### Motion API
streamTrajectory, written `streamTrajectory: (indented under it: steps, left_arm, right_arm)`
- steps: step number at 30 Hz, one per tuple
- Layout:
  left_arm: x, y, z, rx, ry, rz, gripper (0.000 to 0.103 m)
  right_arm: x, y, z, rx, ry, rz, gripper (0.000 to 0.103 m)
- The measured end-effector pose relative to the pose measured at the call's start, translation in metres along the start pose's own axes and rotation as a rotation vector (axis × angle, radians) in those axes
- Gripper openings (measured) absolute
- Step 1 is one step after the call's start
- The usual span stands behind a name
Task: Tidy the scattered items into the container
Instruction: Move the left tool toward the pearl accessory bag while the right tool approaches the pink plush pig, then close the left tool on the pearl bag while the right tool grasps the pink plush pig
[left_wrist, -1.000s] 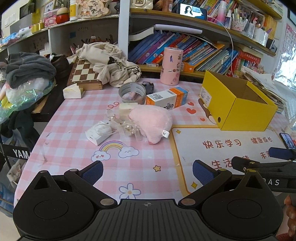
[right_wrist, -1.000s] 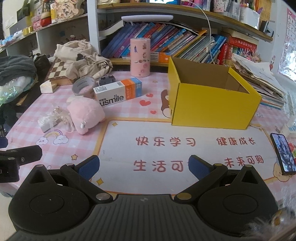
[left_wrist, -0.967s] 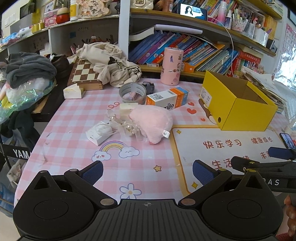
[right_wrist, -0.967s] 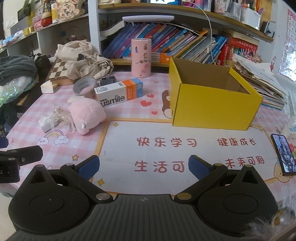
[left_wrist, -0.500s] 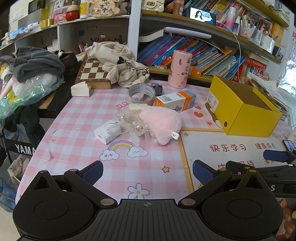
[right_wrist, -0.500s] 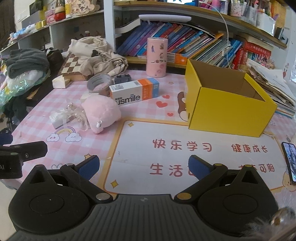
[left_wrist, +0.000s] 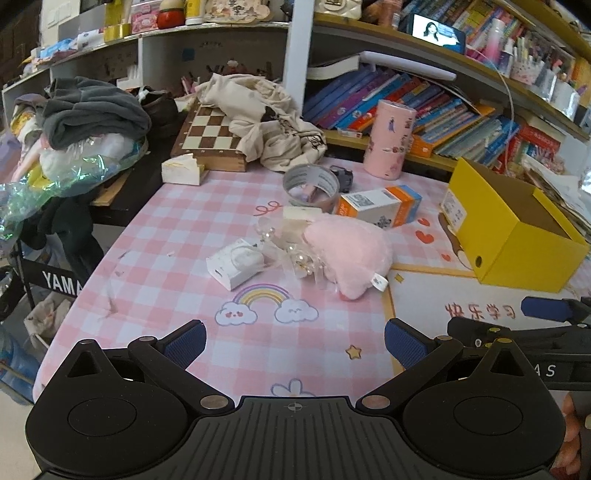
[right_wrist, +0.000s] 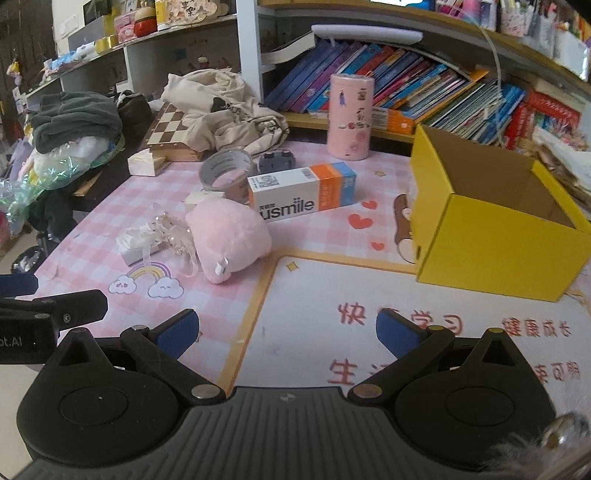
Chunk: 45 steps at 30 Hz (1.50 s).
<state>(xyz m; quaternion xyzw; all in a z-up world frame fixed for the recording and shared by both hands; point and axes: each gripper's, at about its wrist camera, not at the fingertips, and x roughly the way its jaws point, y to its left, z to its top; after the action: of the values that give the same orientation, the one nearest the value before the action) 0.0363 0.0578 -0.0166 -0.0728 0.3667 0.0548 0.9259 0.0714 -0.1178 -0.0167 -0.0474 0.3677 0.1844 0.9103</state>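
Observation:
An open yellow cardboard box (left_wrist: 517, 236) (right_wrist: 495, 236) stands at the right of the pink checked table. Scattered left of it lie a pink plush toy (left_wrist: 349, 254) (right_wrist: 229, 236), a white and orange usmile carton (left_wrist: 380, 205) (right_wrist: 303, 192), a small white box (left_wrist: 236, 264) with a clear beaded ribbon piece (left_wrist: 291, 254), a roll of grey tape (left_wrist: 311, 183) (right_wrist: 226, 170) and a small dark device (right_wrist: 277, 160). My left gripper (left_wrist: 293, 338) is open and empty, near the front edge, short of the items. My right gripper (right_wrist: 286, 328) is open and empty over the white mat.
A tall pink canister (left_wrist: 389, 138) stands at the back by rows of books. A chessboard box (left_wrist: 210, 142) with a beige cloth bag (left_wrist: 266, 118) on it lies at the back left. A white mat with red Chinese lettering (right_wrist: 406, 332) covers the front right.
Both grippers have moved forward and to the left, so the scattered items look nearer and more central. Both stay open. No item on the table has moved.

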Motion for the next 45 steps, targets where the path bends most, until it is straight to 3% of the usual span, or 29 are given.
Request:
streamTrajectory:
  steps: [10,12,15,16,24,28,37,40,45]
  left_arm:
    - [0.023,0.010,0.012,-0.091,0.011,0.029,0.101]
    - [0.028,0.012,0.014,-0.113,0.009,0.030,0.097]
    - [0.035,0.015,0.017,-0.153,0.010,0.033,0.092]
    - [0.037,0.016,0.018,-0.166,0.010,0.034,0.090]
    - [0.055,0.027,0.026,-0.283,0.001,0.037,0.079]
    - [0.067,0.031,0.031,-0.339,0.007,0.022,0.066]
    - [0.097,0.033,0.036,-0.430,0.053,-0.003,0.060]
    - [0.108,0.037,0.038,-0.490,0.071,-0.023,0.052]
    - [0.122,0.036,0.042,-0.527,0.087,-0.028,0.047]
  right_arm:
    - [0.036,0.004,0.026,-0.095,0.034,0.077,0.101]
    - [0.043,0.004,0.031,-0.116,0.034,0.088,0.099]
    - [0.054,0.005,0.040,-0.139,0.025,0.088,0.083]
    - [0.059,0.004,0.042,-0.141,0.032,0.099,0.082]
    - [0.091,0.007,0.056,-0.177,0.067,0.205,0.082]
    - [0.103,0.013,0.063,-0.213,0.058,0.234,0.082]
    - [0.128,0.014,0.073,-0.262,0.063,0.266,0.082]
    - [0.133,0.014,0.074,-0.272,0.067,0.286,0.080]
    - [0.138,0.016,0.074,-0.293,0.076,0.320,0.072]
